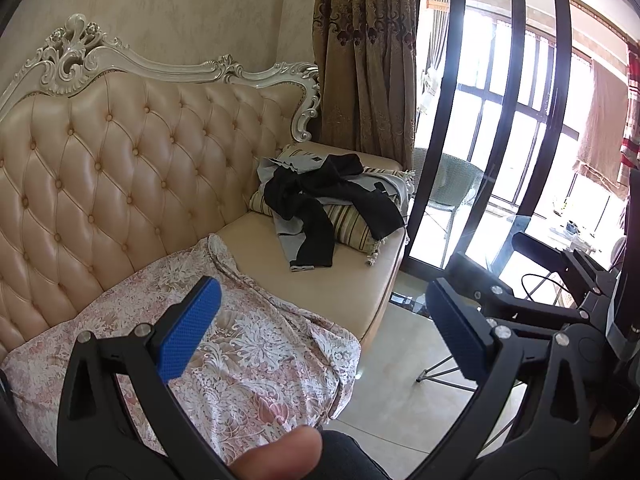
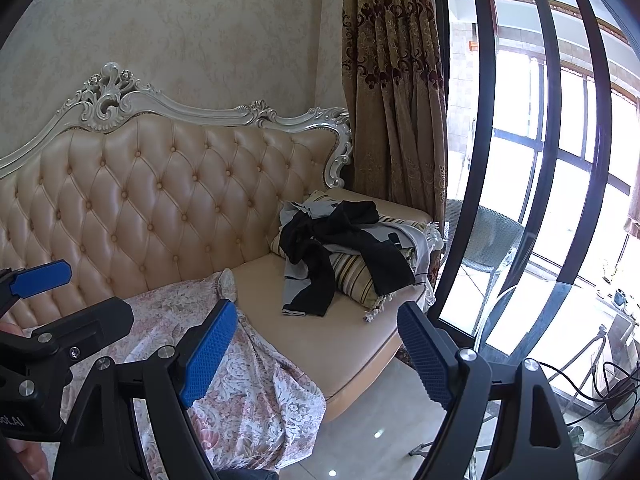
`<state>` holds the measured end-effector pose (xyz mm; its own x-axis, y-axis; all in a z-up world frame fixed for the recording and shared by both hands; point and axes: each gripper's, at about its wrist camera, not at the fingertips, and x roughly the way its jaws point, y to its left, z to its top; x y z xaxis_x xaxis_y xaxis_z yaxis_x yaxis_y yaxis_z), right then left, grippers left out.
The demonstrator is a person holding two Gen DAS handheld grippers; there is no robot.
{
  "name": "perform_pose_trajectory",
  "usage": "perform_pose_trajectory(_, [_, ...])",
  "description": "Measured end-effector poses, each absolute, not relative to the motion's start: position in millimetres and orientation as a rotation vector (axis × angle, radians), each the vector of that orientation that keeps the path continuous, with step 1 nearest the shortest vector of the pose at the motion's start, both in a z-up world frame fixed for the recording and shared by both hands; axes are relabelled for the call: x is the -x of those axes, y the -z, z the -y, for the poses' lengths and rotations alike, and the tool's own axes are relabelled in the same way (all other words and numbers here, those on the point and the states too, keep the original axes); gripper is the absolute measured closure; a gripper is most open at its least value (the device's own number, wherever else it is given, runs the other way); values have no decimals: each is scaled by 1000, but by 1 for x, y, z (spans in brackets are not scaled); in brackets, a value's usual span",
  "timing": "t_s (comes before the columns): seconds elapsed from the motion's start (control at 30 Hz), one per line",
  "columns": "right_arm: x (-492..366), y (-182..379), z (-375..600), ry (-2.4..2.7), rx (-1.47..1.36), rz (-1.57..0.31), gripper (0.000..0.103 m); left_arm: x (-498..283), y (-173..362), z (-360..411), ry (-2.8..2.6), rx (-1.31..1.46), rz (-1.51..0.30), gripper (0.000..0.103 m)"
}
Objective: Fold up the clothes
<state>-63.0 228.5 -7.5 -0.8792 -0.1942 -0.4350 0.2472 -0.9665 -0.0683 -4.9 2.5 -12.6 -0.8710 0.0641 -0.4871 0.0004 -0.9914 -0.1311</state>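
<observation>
A pink floral garment (image 1: 248,344) lies spread over the near seat of the cream tufted sofa (image 1: 120,168), one corner hanging over the front edge; it also shows in the right wrist view (image 2: 248,392). A pile of black and grey clothes (image 1: 320,200) lies on a striped cushion at the sofa's far end, also in the right wrist view (image 2: 332,248). My left gripper (image 1: 320,332) is open and empty, above the floral garment. My right gripper (image 2: 316,356) is open and empty, over the sofa's front edge. The left gripper shows at the left of the right wrist view (image 2: 60,308).
A patterned curtain (image 1: 364,60) hangs behind the sofa's far end. Black-framed glass doors (image 1: 500,120) stand to the right, with a wicker chair (image 2: 488,240) behind them. A glass table (image 2: 540,320), cables and a tripod leg (image 1: 448,368) are on the tiled floor at right.
</observation>
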Motion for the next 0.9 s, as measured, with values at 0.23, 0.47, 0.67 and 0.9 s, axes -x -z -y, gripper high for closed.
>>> perform_pose_trajectory(0.23, [64,7,-228,2835,-641,-181,20,6,11,-1,-3000,791,197,1])
perform_pose_trajectory(0.47, [65,6,-228,2837,-643,-181,20,5,13,-3,-3000,793,196,1])
perform_pose_trajectory(0.67, [65,7,-228,2838,-645,-180,20,5,15,-4,-2997,800,203,1])
perform_pose_trajectory(0.9, [77,27,-233,2827,-691,-144,20,23,36,-6,-2940,865,242,1])
